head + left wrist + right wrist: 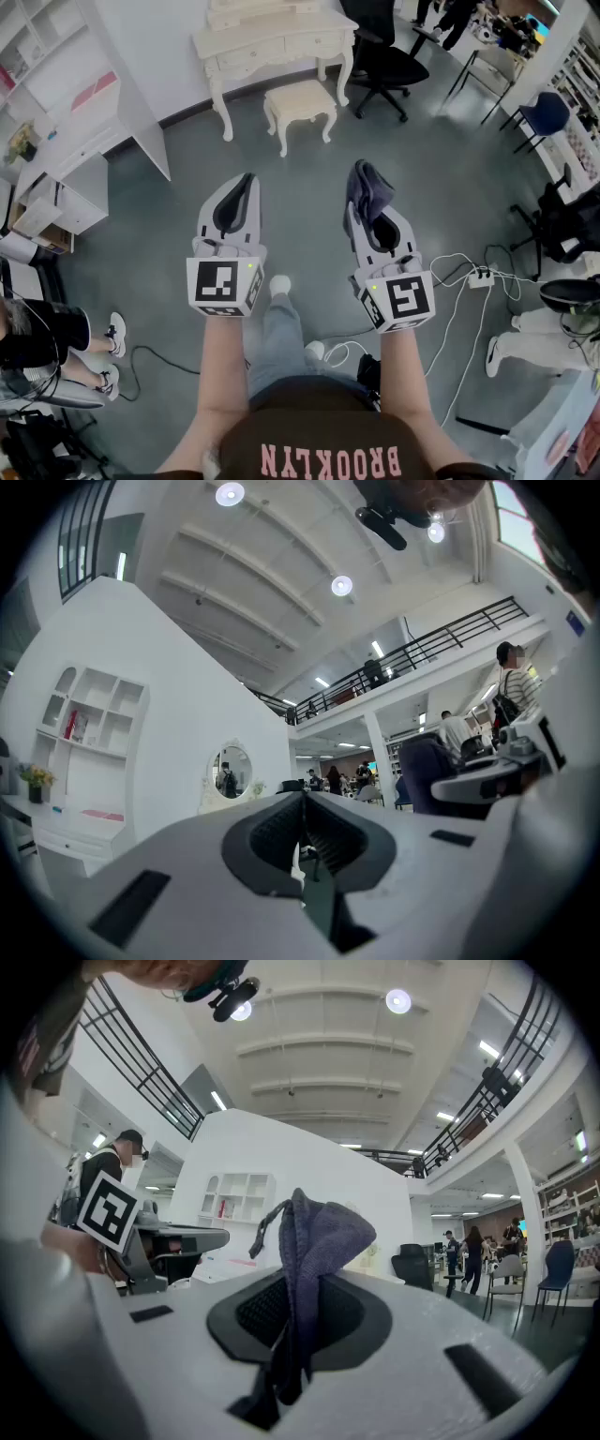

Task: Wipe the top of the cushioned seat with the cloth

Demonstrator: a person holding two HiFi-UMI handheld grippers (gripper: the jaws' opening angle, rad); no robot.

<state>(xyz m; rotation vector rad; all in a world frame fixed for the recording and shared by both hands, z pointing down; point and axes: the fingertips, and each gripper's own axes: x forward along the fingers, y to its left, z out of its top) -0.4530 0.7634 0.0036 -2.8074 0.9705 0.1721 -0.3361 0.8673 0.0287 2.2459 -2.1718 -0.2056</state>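
Crumpled purple cloth (314,1237); cream cushioned seat (300,98)

– What is the cloth (314,1241) like?
– Soft purple-grey woven fabric, matt and slightly fuzzy.
– And the grippers?
– The left gripper (302,797) and the right gripper (300,1283) both have smooth, matt, light-grey plastic shells. The jaws are lined with black ribbed pads (260,1316) that look rubbery.
– The cushioned seat (300,97)?
– A cream padded top, matt, with painted legs that have a faint sheen. The floor (450,187) is smooth, dull grey.
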